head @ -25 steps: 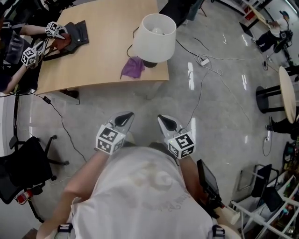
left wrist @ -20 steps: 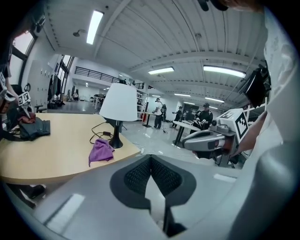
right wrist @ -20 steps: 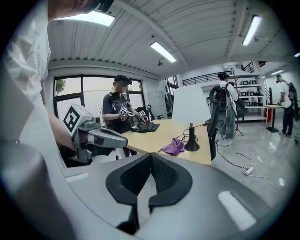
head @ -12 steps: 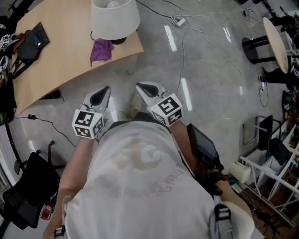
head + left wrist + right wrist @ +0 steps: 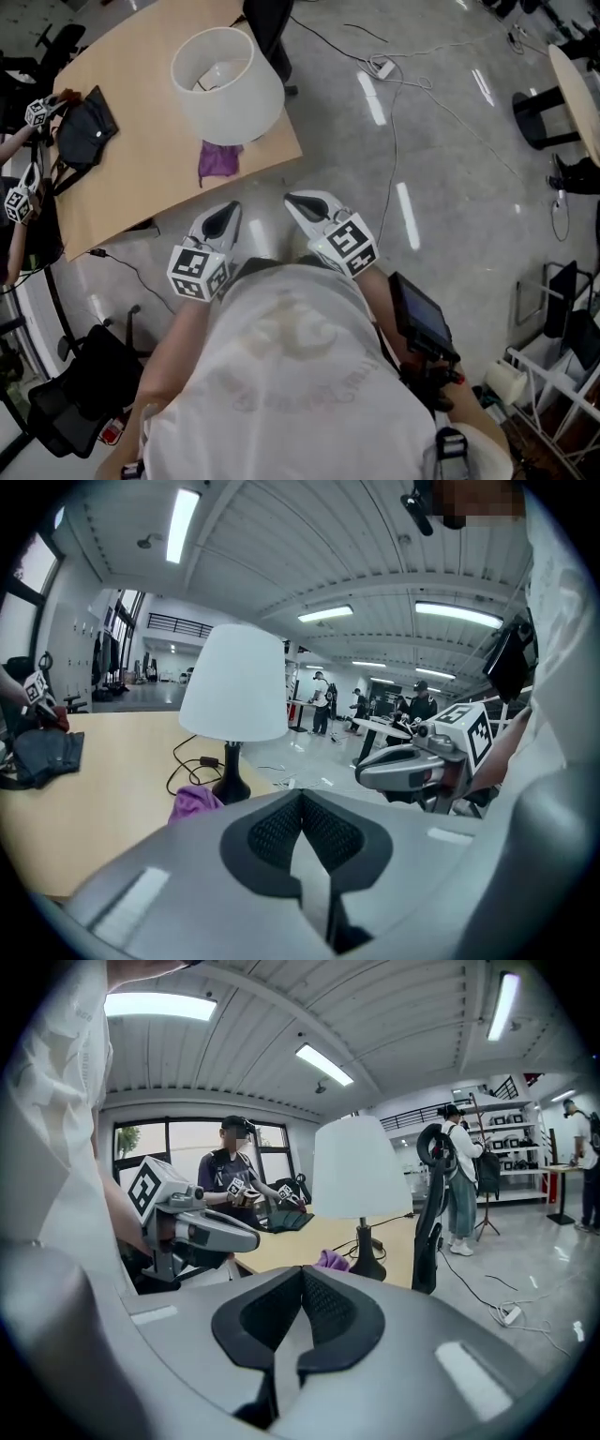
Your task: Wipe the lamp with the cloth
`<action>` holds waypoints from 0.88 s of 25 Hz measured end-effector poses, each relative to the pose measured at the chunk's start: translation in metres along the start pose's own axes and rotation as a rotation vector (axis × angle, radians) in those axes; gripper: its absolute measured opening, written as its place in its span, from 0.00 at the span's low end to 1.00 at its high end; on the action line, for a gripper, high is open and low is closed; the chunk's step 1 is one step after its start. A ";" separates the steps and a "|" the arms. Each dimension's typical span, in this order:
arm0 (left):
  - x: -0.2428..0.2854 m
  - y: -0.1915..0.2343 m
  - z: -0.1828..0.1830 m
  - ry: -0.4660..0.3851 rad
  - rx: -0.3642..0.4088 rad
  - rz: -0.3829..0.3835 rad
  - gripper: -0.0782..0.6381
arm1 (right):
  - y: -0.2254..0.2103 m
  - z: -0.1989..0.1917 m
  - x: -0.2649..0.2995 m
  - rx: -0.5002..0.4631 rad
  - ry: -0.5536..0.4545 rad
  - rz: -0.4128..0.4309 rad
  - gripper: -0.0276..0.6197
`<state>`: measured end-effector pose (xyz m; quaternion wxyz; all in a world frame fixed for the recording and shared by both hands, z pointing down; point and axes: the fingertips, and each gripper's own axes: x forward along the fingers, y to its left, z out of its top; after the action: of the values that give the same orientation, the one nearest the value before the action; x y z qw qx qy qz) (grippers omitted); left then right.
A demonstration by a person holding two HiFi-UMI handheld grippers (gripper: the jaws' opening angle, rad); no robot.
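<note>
White short-sleeved T-shirt (image 5: 281, 375) (faint pale print); left gripper (image 5: 227, 212), right gripper (image 5: 298, 201) grey-shelled, black-lined jaws, black-and-white marker cubes (image 5: 199, 272).

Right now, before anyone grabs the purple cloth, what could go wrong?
The cloth lies right by the lamp base, near the table edge; a clumsy reach could knock the lamp or push the cloth off.
The lamp's cord lies on the table and might snag.
The left hand-held gripper and right hand-held gripper are both shut; they must open first.
</note>
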<state>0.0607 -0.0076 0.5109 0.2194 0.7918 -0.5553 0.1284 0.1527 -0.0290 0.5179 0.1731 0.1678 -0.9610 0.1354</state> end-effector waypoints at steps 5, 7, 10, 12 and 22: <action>0.006 0.011 -0.001 0.033 0.001 -0.012 0.11 | -0.009 -0.005 0.019 0.039 0.001 0.002 0.06; 0.008 0.019 0.001 0.043 0.004 -0.012 0.11 | -0.010 -0.007 0.031 0.043 0.015 0.010 0.06; 0.007 0.031 -0.003 0.062 0.001 0.005 0.11 | -0.003 -0.010 0.047 0.053 0.034 0.040 0.06; 0.008 0.040 -0.008 0.073 -0.003 0.003 0.11 | 0.005 -0.013 0.059 0.052 0.053 0.053 0.06; -0.003 0.095 -0.039 0.145 0.049 -0.058 0.11 | 0.025 -0.032 0.126 0.095 0.156 -0.039 0.06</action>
<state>-0.0272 -0.0133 0.5626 0.2430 0.8013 -0.5116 0.1925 0.0413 -0.0305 0.5889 0.2419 0.1836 -0.9336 0.1901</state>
